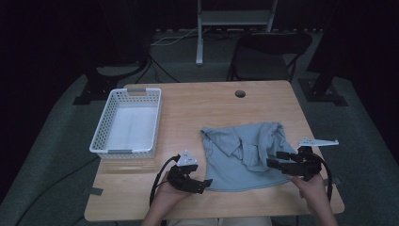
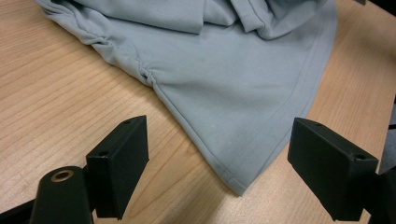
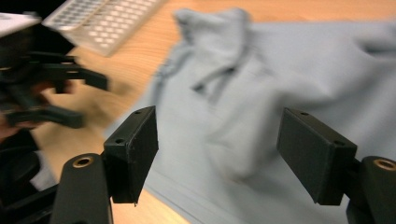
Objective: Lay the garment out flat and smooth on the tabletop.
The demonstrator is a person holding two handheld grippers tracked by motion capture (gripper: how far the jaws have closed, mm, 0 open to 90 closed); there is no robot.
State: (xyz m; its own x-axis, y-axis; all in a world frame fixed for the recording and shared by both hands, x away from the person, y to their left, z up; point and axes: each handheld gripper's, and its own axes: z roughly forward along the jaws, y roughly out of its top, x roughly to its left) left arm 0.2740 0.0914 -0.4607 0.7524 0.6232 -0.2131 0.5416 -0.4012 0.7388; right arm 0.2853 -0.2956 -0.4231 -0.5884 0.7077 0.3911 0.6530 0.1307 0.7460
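A pale blue-grey shirt (image 1: 244, 153) lies crumpled on the right half of the wooden table (image 1: 188, 108). My left gripper (image 1: 203, 184) rests low by the shirt's near-left corner; in the left gripper view that hemmed shirt corner (image 2: 233, 179) lies between the wide-apart jaws, and the gripper (image 2: 219, 175) is open. My right gripper (image 1: 277, 159) is over the shirt's right side. In the right gripper view it (image 3: 217, 156) hangs open above a rumpled fold of the shirt (image 3: 261, 107), and the left gripper (image 3: 51, 98) shows blurred at the left.
An empty white plastic basket (image 1: 109, 142) stands at the table's left. A round cable hole (image 1: 240, 93) is near the far edge. A dark folding chair (image 1: 270, 52) and a white stand (image 1: 202, 33) are behind the table. Bare wood lies between basket and shirt.
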